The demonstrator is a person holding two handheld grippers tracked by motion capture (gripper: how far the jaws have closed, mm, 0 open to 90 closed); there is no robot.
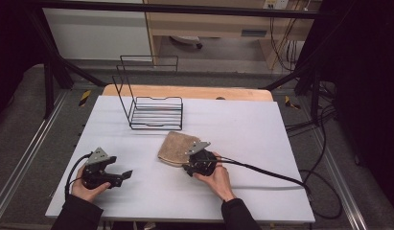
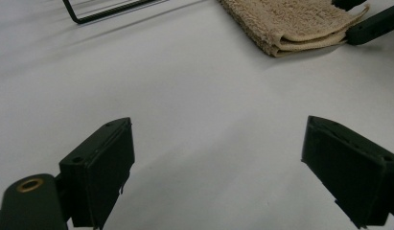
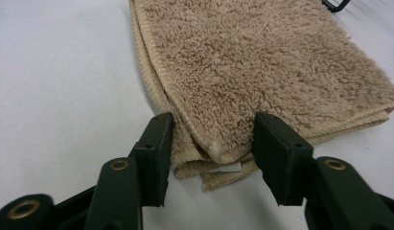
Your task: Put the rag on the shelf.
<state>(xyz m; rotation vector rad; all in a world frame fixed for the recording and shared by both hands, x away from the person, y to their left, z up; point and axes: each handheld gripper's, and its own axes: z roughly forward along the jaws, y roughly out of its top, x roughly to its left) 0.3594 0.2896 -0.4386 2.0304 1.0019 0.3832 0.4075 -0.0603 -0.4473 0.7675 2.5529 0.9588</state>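
A folded beige towel (image 1: 177,145) (image 2: 290,21) (image 3: 261,62) lies flat on the white table, just in front of the wire rack. My right gripper (image 1: 189,165) (image 3: 211,143) is at the towel's near corner. Its jaws stand on either side of that corner, with both pads against the pile and the fabric dented at the right pad. One of its black fingers (image 2: 374,24) lies beside the towel's corner in the left gripper view. My left gripper (image 1: 123,176) (image 2: 218,167) rests at the front left of the table, wide open over bare surface with nothing between its jaws.
A black wire rack (image 1: 156,112) (image 2: 103,12) stands at the back of the white table (image 1: 242,124). The right gripper's cable (image 1: 266,170) trails off to the right edge. Dark frame posts ring the table.
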